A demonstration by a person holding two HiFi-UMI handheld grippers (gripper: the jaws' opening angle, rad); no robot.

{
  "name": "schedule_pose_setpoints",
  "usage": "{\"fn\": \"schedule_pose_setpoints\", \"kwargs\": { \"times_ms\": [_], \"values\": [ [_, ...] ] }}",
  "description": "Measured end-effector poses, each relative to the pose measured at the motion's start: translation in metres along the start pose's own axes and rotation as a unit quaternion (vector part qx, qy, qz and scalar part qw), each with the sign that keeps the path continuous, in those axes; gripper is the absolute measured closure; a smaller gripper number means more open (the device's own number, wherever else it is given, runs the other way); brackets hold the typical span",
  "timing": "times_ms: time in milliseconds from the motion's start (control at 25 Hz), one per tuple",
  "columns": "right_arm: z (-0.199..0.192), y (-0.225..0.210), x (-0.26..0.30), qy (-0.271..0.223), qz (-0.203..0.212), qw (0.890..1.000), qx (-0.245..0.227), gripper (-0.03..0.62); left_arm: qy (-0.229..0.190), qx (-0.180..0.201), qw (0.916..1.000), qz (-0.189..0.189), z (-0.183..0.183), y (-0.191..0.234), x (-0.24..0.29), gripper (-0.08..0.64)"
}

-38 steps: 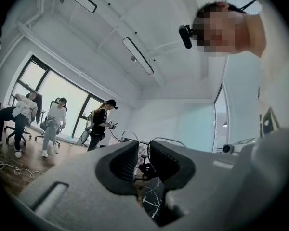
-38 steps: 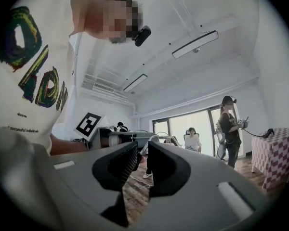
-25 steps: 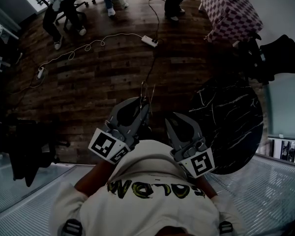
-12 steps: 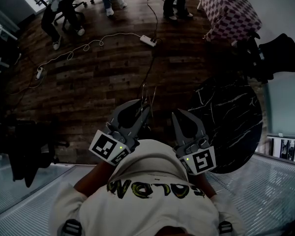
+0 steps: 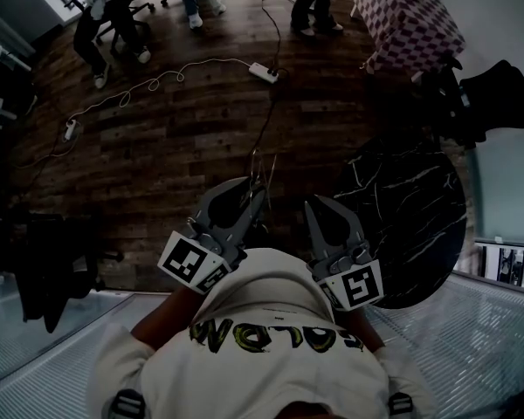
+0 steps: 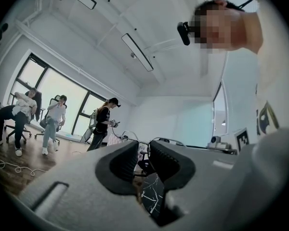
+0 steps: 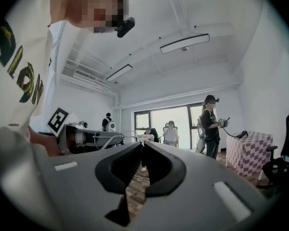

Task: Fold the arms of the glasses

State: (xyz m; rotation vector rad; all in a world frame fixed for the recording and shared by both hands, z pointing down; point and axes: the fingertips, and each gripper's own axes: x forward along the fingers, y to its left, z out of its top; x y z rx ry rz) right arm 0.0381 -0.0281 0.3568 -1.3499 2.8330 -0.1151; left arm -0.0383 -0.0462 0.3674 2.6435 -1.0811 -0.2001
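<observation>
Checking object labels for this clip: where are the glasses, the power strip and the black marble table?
glasses (image 5: 259, 168), head view, on the thin wire frame.
power strip (image 5: 264, 72), head view, middle of its white body.
black marble table (image 5: 410, 208), head view, bare veined top.

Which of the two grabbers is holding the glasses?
The left gripper. The thin wire glasses stick out from its tips. The right gripper is shut with nothing in it, off to the side of the glasses.
</observation>
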Motion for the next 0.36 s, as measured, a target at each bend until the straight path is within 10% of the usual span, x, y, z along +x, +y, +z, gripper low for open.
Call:
{"fn": "schedule_pose_setpoints", "kwargs": {
  "times_ms": [360],
  "values": [
    [0.0028, -0.0055, -0.0005, 0.0, 0.003, 1.0, -0.006, 0.575, -0.002, 0.0, 1.0, 0.0, 0.0047, -0.0015, 0.005, 0.479]
  ]
}}
